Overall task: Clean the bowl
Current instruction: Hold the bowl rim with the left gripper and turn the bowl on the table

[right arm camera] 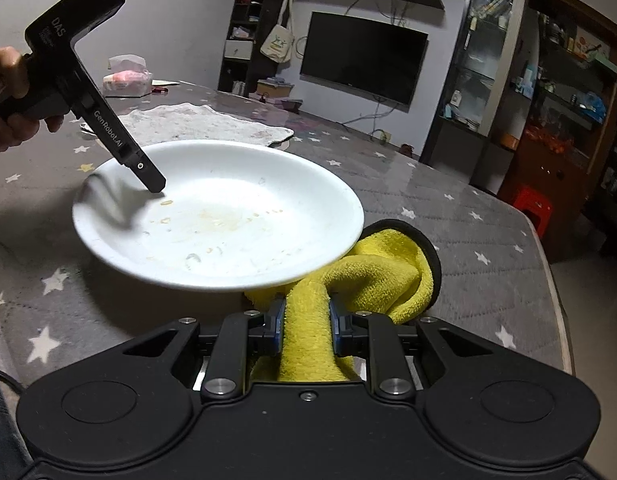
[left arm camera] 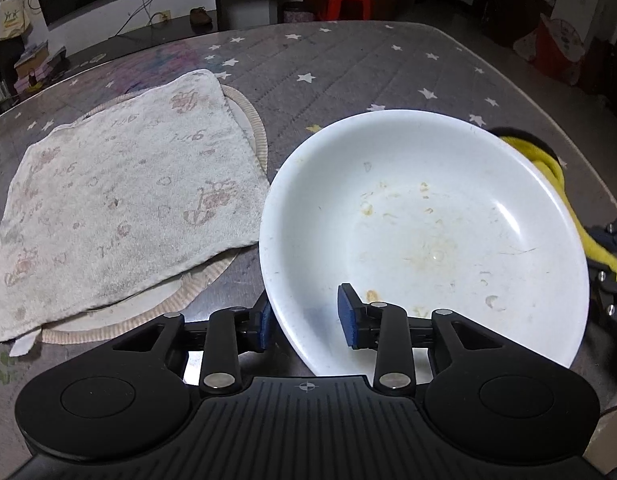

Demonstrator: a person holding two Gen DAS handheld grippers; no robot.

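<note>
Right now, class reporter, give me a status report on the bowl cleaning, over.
Left gripper open, straddling bowl rim. Right gripper shut on yellow cloth at bowl's edge. Stains inside bowl. Nothing blocking.

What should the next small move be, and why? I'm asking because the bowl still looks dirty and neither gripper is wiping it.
Probably bring the yellow cloth, clamped in the right gripper, up over the rim onto the stains. The white bowl holds yellowish residue, the cloth sits under its edge, and the left gripper straddles the near rim without pinching it.
</note>
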